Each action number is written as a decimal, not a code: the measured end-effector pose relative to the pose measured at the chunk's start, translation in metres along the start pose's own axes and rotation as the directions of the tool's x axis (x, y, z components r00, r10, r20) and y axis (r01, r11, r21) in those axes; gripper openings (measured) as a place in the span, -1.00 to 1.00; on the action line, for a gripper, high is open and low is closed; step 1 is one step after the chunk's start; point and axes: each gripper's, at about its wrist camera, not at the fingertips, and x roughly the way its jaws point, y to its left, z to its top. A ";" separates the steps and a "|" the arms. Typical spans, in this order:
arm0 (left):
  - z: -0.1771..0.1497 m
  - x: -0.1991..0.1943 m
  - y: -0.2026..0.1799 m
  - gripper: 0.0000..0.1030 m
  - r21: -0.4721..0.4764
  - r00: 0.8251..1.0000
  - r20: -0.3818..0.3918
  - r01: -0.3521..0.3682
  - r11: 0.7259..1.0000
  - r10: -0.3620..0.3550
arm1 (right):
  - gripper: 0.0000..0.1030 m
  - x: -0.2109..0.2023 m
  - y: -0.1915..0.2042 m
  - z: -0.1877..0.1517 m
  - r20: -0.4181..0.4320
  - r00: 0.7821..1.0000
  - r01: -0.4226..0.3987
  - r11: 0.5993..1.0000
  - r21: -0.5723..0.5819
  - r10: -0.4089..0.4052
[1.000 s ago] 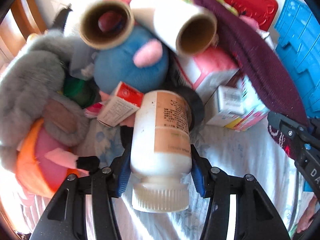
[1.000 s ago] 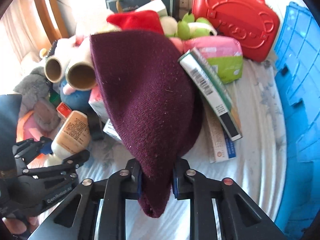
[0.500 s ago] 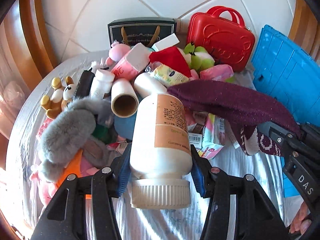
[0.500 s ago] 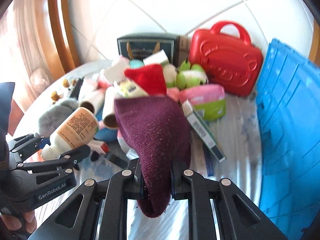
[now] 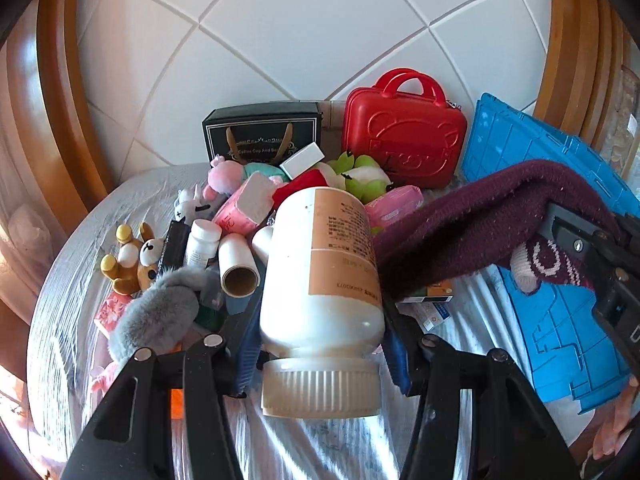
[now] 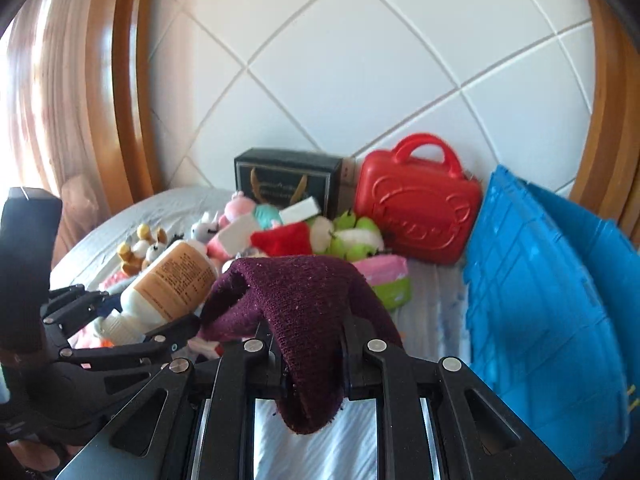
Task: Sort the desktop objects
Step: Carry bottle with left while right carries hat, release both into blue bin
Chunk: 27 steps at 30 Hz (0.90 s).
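Both hands higher vs a sec ago; pile now farther below, more wall tile in view. Left gripper [image 5: 320, 344] fingers clamped on white bottle [image 5: 320, 272], cap toward cam, held above tabletop [image 5: 72, 264]. Right gripper [image 6: 312, 356] fingers pinched tight on maroon knit hat [image 6: 304, 300], draping over. Red case [image 5: 404, 136] shut, upright at back; blue crate [image 5: 560, 320] at right, contents hidden.
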 end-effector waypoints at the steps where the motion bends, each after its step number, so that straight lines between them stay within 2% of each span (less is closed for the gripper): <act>1: 0.002 -0.003 -0.003 0.00 0.007 1.000 0.009 0.004 1.000 -0.004 | -0.66 -0.009 -0.004 0.004 0.021 1.000 0.009 1.000 0.007 -0.009; 9: 0.029 -0.037 -0.051 0.00 0.067 0.992 0.095 0.073 0.995 -0.080 | -0.66 -0.073 -0.039 0.020 0.145 0.984 0.094 0.994 0.063 -0.103; 15: 0.054 -0.059 -0.125 0.00 0.153 0.970 0.139 0.176 0.972 -0.198 | -0.66 -0.124 -0.095 0.022 0.224 0.947 0.196 0.967 0.164 -0.230; 21: 0.067 -0.078 -0.215 0.00 0.269 0.935 0.140 0.280 0.922 -0.325 | -0.66 -0.168 -0.158 0.011 0.237 0.898 0.311 0.915 0.258 -0.372; 27: 0.061 -0.082 -0.292 0.00 0.364 0.912 0.095 0.342 0.866 -0.400 | -0.66 -0.200 -0.228 -0.018 0.179 0.848 0.415 0.835 0.361 -0.499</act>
